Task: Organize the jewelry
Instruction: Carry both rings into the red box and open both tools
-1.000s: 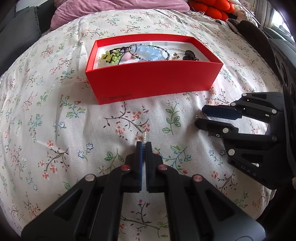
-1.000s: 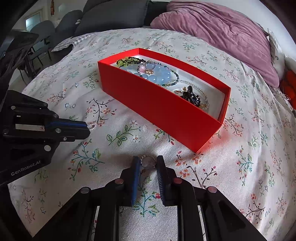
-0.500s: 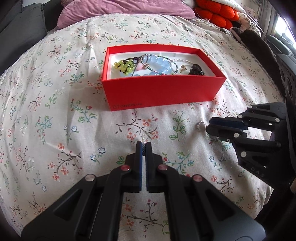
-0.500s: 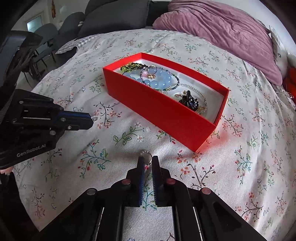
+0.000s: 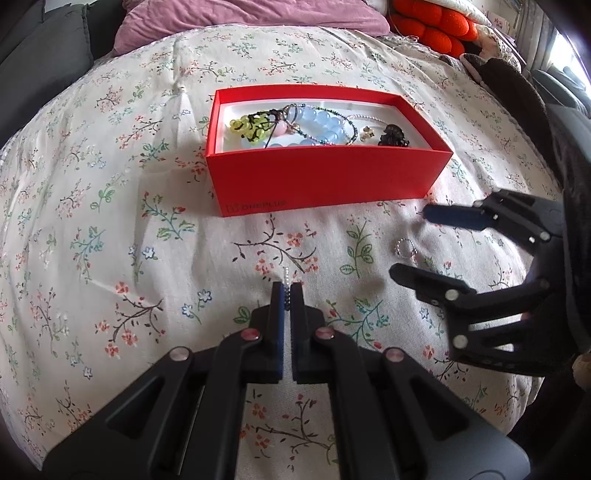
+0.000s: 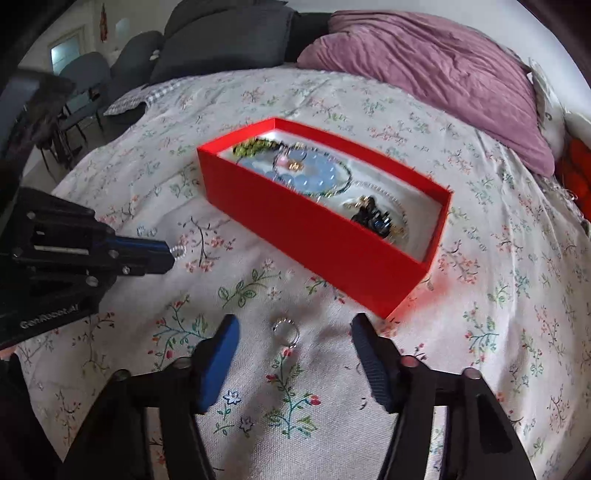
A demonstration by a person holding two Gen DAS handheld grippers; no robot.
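Observation:
A red open box (image 5: pixel 325 184) (image 6: pixel 317 236) sits on the floral bedspread and holds blue beads (image 5: pixel 317 122), a green bead piece (image 5: pixel 251 125) and a dark charm (image 5: pixel 395 138). My left gripper (image 5: pixel 286 290) (image 6: pixel 168 254) is shut on a small silver beaded piece (image 5: pixel 286 275) (image 6: pixel 179 251), held above the bedspread. My right gripper (image 6: pixel 293 325) (image 5: pixel 413 243) is wide open. A silver ring (image 6: pixel 285 329) (image 5: pixel 405 248) lies on the bedspread between its fingers.
A mauve pillow (image 6: pixel 436 74) lies beyond the box. Dark grey cushions (image 6: pixel 229 37) and chairs (image 6: pixel 81 85) stand at the far left. An orange knotted cushion (image 5: pixel 432 26) lies at the far right of the bed.
My right gripper has opened wide and let go of the silver ring, which now lies on the bedspread. My left gripper stays shut on its beaded piece and has pulled back from the box.

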